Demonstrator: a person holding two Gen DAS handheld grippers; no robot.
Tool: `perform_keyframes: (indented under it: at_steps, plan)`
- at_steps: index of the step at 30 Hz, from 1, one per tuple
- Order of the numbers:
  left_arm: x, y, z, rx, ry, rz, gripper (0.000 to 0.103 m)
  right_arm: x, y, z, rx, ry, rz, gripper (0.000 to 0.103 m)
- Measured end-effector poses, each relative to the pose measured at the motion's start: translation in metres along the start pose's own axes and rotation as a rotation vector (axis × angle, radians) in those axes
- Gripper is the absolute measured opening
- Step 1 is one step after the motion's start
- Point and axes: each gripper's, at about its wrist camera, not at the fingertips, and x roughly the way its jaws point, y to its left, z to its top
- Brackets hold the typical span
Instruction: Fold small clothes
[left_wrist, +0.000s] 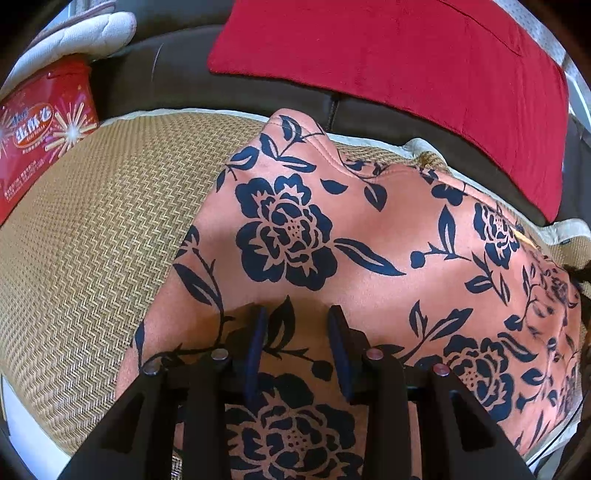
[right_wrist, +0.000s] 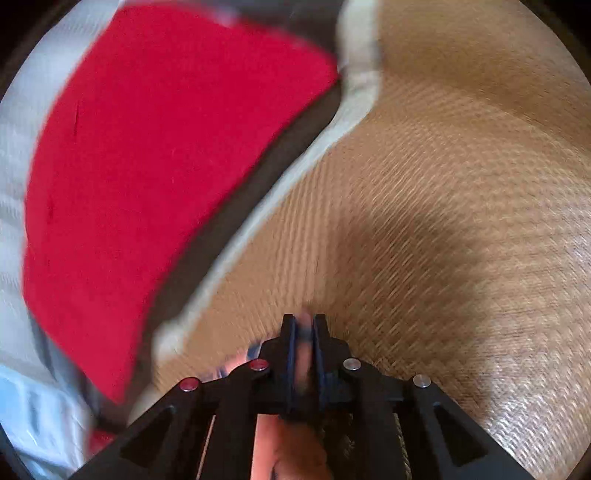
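A salmon-pink garment with dark blue flowers (left_wrist: 369, 240) lies spread on a woven straw mat (left_wrist: 92, 240) in the left wrist view. My left gripper (left_wrist: 299, 317) hovers over its near part with its jaws apart and nothing between them. In the right wrist view, which is blurred, my right gripper (right_wrist: 304, 325) is shut on a fold of the same pink cloth (right_wrist: 295, 443), which hangs down under the fingers over the mat (right_wrist: 443, 221).
A red cushion (left_wrist: 388, 55) rests on the dark sofa back (left_wrist: 166, 74) behind the mat; it also shows in the right wrist view (right_wrist: 147, 166). A red snack tin (left_wrist: 40, 129) stands at the left, with a pale padded item (left_wrist: 81, 33) behind it.
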Motion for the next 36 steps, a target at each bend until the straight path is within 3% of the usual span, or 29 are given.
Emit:
perform_keyframes:
  at_steps: [2, 3, 5, 6, 7, 9, 11, 12, 15, 17, 19, 21, 22, 24, 25, 26, 27, 29, 34, 36]
  plan:
    - [-0.004, 0.004, 0.001, -0.028, 0.000, -0.018, 0.035, -0.036, 0.003, 0.008, -0.018, -0.126, 0.036, 0.016]
    - [-0.006, 0.007, 0.001, -0.045, -0.007, -0.024, 0.035, -0.053, 0.006, 0.009, -0.046, -0.168, 0.058, 0.024]
    - [-0.015, 0.009, 0.002, -0.056, -0.038, -0.028, 0.035, -0.074, 0.015, 0.002, -0.115, -0.162, 0.137, 0.039]
    - [-0.022, 0.008, 0.002, -0.047, -0.068, -0.026, 0.035, -0.081, 0.022, -0.005, -0.164, -0.127, 0.182, 0.058]
    - [-0.029, 0.006, 0.002, -0.031, -0.097, -0.019, 0.035, -0.085, 0.030, -0.016, -0.219, -0.092, 0.203, 0.070]
    - [-0.040, 0.000, 0.001, 0.010, -0.140, 0.001, 0.035, -0.089, 0.055, -0.048, -0.366, -0.041, 0.191, 0.070]
    - [-0.038, -0.002, -0.001, 0.014, -0.122, 0.017, 0.036, -0.081, 0.080, -0.077, -0.488, 0.015, 0.176, 0.070]
    - [-0.033, 0.000, -0.002, -0.002, -0.092, 0.028, 0.036, -0.072, 0.094, -0.096, -0.565, 0.056, 0.173, 0.066]
    - [-0.012, 0.005, -0.007, -0.027, 0.011, 0.088, 0.036, -0.054, 0.122, -0.147, -0.740, 0.127, 0.106, 0.034]
    - [-0.011, 0.001, -0.009, 0.004, 0.000, 0.110, 0.036, -0.030, 0.124, -0.175, -0.816, 0.214, 0.014, 0.034]
    - [-0.015, -0.004, -0.010, 0.034, -0.013, 0.117, 0.036, 0.000, 0.108, -0.177, -0.793, 0.291, -0.052, 0.034]
    - [-0.023, -0.003, -0.012, 0.009, -0.010, 0.075, 0.036, -0.009, 0.105, -0.168, -0.772, 0.269, -0.022, 0.035]
    - [-0.029, 0.002, -0.014, -0.011, -0.016, 0.041, 0.036, -0.022, 0.104, -0.165, -0.742, 0.277, -0.001, 0.038]
    - [-0.043, 0.006, -0.018, -0.013, -0.040, 0.009, 0.036, -0.056, 0.099, -0.159, -0.661, 0.238, 0.141, 0.042]
    - [-0.051, 0.008, -0.024, -0.010, -0.058, 0.007, 0.037, -0.072, 0.089, -0.158, -0.612, 0.221, 0.199, 0.065]
    - [-0.058, 0.009, -0.029, -0.008, -0.072, 0.002, 0.040, -0.086, 0.078, -0.159, -0.564, 0.216, 0.230, 0.077]
    - [-0.064, 0.010, -0.035, -0.007, -0.080, -0.014, 0.046, -0.099, 0.065, -0.161, -0.507, 0.214, 0.258, 0.084]
    - [-0.070, 0.014, -0.045, -0.012, -0.078, -0.028, 0.053, -0.122, 0.039, -0.168, -0.415, 0.226, 0.329, 0.084]
    - [-0.059, 0.014, -0.056, -0.011, -0.020, -0.001, 0.053, -0.153, -0.038, -0.184, -0.113, 0.254, 0.442, 0.084]
    - [-0.043, 0.013, -0.059, 0.002, 0.041, 0.039, 0.053, -0.155, -0.062, -0.186, 0.004, 0.245, 0.435, 0.084]
